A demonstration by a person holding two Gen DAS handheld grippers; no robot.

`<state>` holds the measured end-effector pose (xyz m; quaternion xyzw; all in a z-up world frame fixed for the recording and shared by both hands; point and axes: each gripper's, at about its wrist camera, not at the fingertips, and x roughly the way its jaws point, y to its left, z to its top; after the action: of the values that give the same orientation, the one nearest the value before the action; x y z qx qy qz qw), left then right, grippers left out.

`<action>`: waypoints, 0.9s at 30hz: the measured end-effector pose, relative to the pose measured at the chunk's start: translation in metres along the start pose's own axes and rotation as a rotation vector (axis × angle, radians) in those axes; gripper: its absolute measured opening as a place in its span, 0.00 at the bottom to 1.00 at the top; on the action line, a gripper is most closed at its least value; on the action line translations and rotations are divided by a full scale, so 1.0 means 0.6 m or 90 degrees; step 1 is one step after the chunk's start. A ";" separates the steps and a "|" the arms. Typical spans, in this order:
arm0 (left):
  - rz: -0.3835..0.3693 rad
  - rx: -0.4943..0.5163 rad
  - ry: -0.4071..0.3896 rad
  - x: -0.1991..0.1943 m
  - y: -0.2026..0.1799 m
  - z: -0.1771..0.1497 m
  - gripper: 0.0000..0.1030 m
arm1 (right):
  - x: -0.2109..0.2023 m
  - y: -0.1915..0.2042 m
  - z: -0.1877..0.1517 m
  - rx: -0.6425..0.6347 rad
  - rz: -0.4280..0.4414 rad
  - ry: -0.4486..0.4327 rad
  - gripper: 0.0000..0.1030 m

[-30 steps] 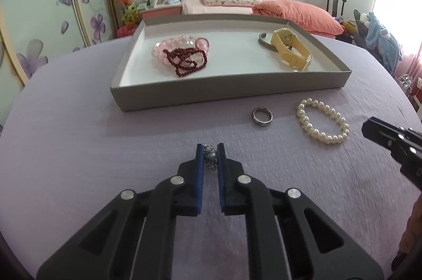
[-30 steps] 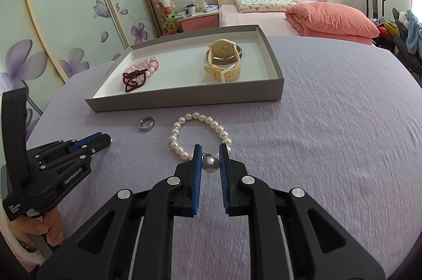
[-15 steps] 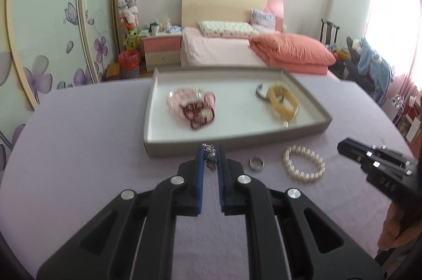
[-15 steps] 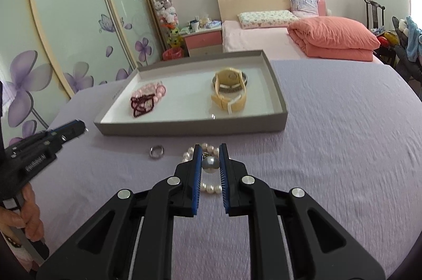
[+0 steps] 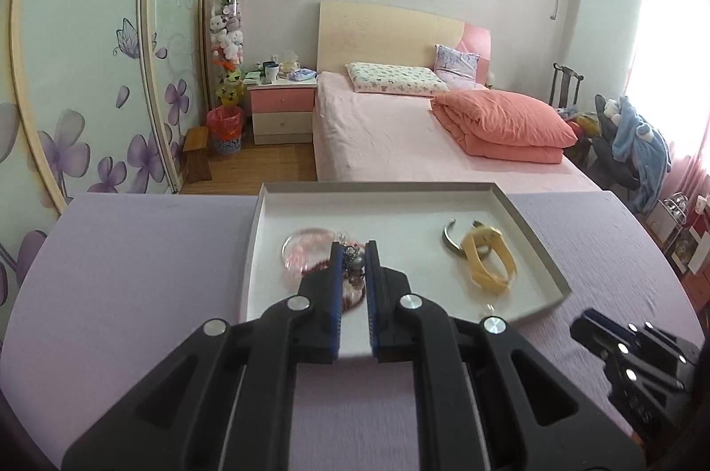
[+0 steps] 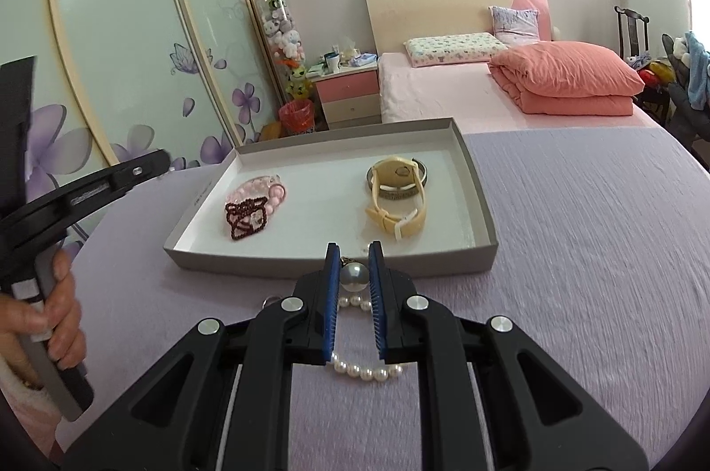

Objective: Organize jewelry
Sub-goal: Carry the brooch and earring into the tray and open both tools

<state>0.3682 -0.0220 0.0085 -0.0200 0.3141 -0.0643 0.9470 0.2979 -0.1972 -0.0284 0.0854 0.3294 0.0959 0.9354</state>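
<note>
A: While the left hand-held gripper [image 5: 354, 264] is hovering over the tray [image 5: 539, 249], what is it gripping?

B: It is pinching a small beaded charm [image 5: 353, 266], jaws nearly closed, above the pink bracelet [image 5: 301, 249] near the tray's left edge. Lower it before releasing, clear of the beads.

A: And the right hand-held gripper [image 6: 353, 275]?

B: It is clamping a pearl pendant [image 6: 353, 275] just short of the tray's near wall, above the pearl bracelet [image 6: 364, 372] lying on the table [image 6: 599, 249].
</note>
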 end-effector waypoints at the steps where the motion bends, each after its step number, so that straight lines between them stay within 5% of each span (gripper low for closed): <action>1: 0.007 0.001 -0.001 0.014 -0.001 0.005 0.10 | 0.002 0.000 0.002 0.000 -0.001 -0.001 0.14; 20: 0.041 0.009 0.056 0.158 -0.005 0.007 0.11 | 0.084 -0.027 0.040 0.001 -0.016 0.016 0.14; 27: 0.047 -0.018 0.054 0.152 0.015 0.004 0.33 | 0.094 -0.026 0.042 0.002 -0.025 0.023 0.14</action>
<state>0.4431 -0.0255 -0.0439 -0.0190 0.3552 -0.0258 0.9342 0.3589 -0.2012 -0.0462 0.0790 0.3479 0.0785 0.9309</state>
